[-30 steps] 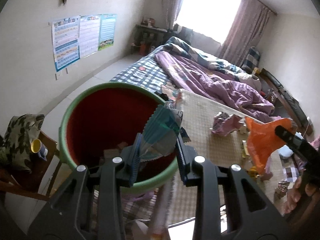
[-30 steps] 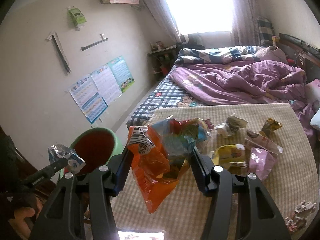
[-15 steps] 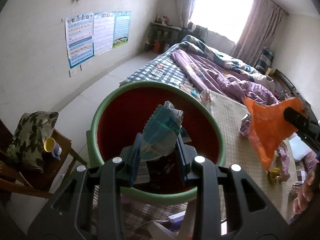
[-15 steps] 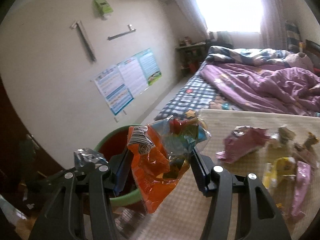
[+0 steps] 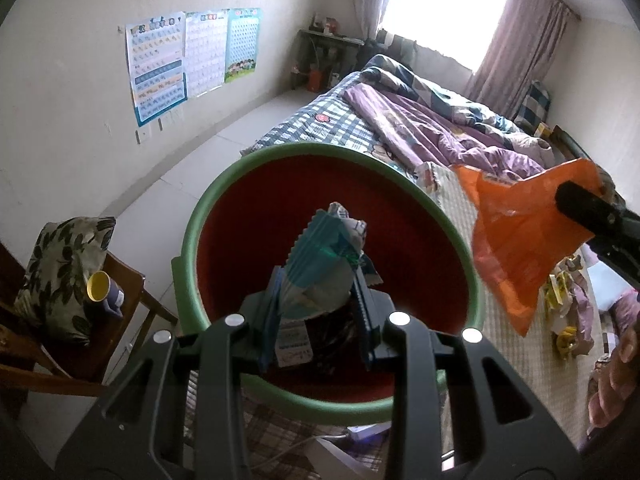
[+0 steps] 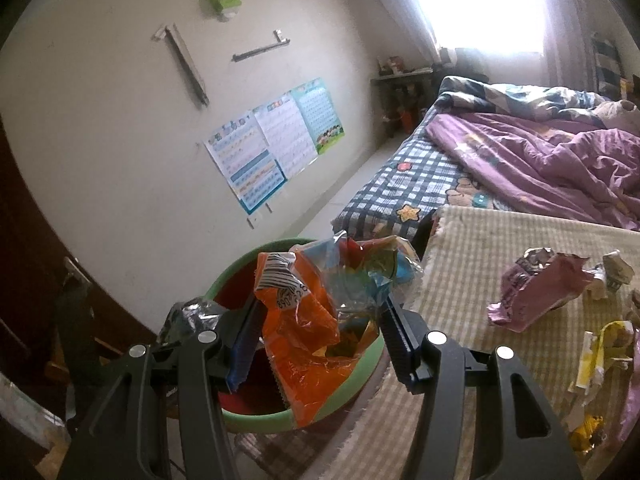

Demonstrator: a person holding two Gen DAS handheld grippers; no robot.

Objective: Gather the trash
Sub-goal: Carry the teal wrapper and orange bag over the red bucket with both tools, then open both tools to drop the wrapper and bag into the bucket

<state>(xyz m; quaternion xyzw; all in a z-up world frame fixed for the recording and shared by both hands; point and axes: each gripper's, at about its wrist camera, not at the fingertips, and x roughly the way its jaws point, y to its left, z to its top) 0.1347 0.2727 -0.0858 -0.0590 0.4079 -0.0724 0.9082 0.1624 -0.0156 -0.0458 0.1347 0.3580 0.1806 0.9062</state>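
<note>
My left gripper (image 5: 318, 312) is shut on a crumpled teal-and-white wrapper (image 5: 322, 268), held right over the mouth of a green bin (image 5: 192, 240) with a red inside. My right gripper (image 6: 320, 332) is shut on a bunch of wrappers, an orange bag (image 6: 300, 320) with clear and blue film. It hangs over the near rim of the same bin (image 6: 360, 364). In the left wrist view the orange bag (image 5: 520, 232) dangles just right of the bin. In the right wrist view the left gripper's wrapper (image 6: 188, 314) shows at the bin's left.
More wrappers lie on the checked beige mat (image 6: 500, 240): a pink one (image 6: 532, 288), a yellow one (image 6: 604, 348). A purple quilt (image 6: 540, 152) covers the bed behind. A wooden chair (image 5: 100, 340) with a cushion and a yellow cup (image 5: 100, 286) stands left of the bin.
Both grippers have swung left toward the bin with their wrappers. The left one now hangs over the bin's middle; the right one's bag has come from above the mat to the rim.
</note>
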